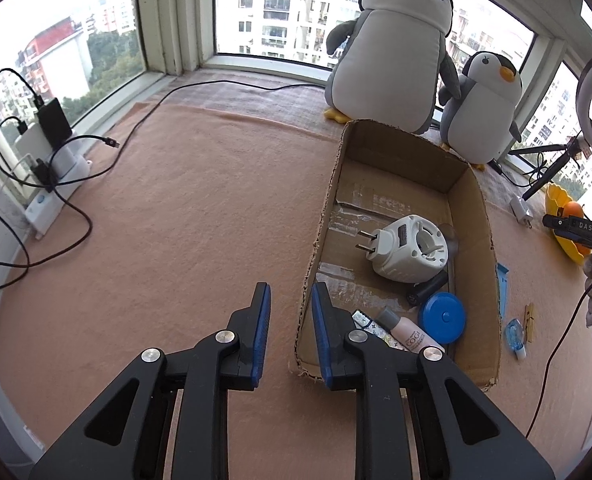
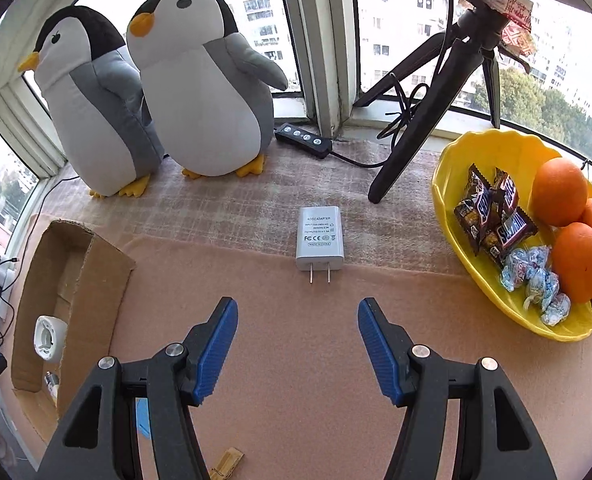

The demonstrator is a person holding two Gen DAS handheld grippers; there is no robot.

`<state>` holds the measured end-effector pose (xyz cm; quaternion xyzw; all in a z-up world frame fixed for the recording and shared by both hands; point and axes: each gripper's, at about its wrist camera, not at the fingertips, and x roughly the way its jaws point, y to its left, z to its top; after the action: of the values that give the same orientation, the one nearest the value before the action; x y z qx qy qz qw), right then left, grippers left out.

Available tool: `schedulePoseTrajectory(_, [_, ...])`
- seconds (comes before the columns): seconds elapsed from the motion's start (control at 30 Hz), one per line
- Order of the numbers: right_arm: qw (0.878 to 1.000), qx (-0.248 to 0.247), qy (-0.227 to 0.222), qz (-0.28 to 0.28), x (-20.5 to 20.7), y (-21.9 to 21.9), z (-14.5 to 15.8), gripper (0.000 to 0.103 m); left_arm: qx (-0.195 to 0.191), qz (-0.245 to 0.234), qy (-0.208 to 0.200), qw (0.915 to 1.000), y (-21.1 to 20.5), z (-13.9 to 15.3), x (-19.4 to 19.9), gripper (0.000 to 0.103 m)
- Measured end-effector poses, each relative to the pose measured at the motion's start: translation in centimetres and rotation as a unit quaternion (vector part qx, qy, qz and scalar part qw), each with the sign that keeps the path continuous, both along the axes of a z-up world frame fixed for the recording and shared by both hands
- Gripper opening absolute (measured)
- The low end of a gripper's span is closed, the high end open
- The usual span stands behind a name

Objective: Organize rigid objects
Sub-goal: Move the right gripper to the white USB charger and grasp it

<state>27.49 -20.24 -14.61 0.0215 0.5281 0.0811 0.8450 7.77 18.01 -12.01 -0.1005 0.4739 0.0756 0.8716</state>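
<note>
The cardboard box [image 1: 472, 216] lies open-topped on the pink-covered desk [image 1: 199, 216], and everything here is placed against it. Inside it rest a white plug-in device [image 1: 410, 250] with its two prongs pointing toward the box's left wall, a black cylinder [image 1: 428, 290] just beside it, a blue round disc [image 1: 443, 317] and a pink tube [image 1: 406, 330] near the box's near end. The left claw [image 1: 291, 300] hangs with its blue pads a little apart and nothing between them, straddling the box's near left wall. Right of the box, on the desk, a white power adapter [image 2: 319, 238] lies flat, prongs toward the camera. The right claw [image 2: 298, 316] is spread wide and empty, just short of the adapter. Behind the box stand two plush penguins [image 2: 199, 84]. Farther right of the box sits a yellow bowl [image 2: 492, 280] with oranges [image 2: 560, 192], chocolate bars and wrapped sweets, with a black tripod [image 2: 424, 120] behind it. Just right of the box's wall lies a wooden clothespin [image 1: 529, 322].
</note>
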Motion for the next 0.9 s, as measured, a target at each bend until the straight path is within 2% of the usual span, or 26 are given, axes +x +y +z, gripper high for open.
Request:
schedulePoseTrajectory(0.43, [0.999,-0.016,0.027,-0.016,5.8,-0.7,-3.6,0.052,0.001,0.014,0.006,0.9999,0.2,0.1,-0.3,0.019])
schedulePoseTrajectory(0.53, [0.999,-0.023,0.031,-0.013,6.6,-0.4,-4.1,0.045,0.002,0.014,0.006,0.9999,0.2,0.2,-0.2,0.019])
schedulePoseTrajectory(0.7, [0.999,-0.033,0.038,-0.013,7.9,0.0,-5.0,0.04,0.003,0.014,0.008,0.9999,0.2,0.2,0.0,0.019])
schedulePoseTrajectory(0.77, [0.998,-0.035,0.043,-0.011,8.6,0.4,-5.5,0.033,0.003,0.015,0.009,0.9998,0.3,0.1,0.0,0.019])
schedulePoseTrajectory(0.9, [0.998,-0.038,0.043,-0.01,9.0,0.3,-5.8,0.032,0.002,0.016,0.011,0.9998,0.4,-0.1,0.2,0.019])
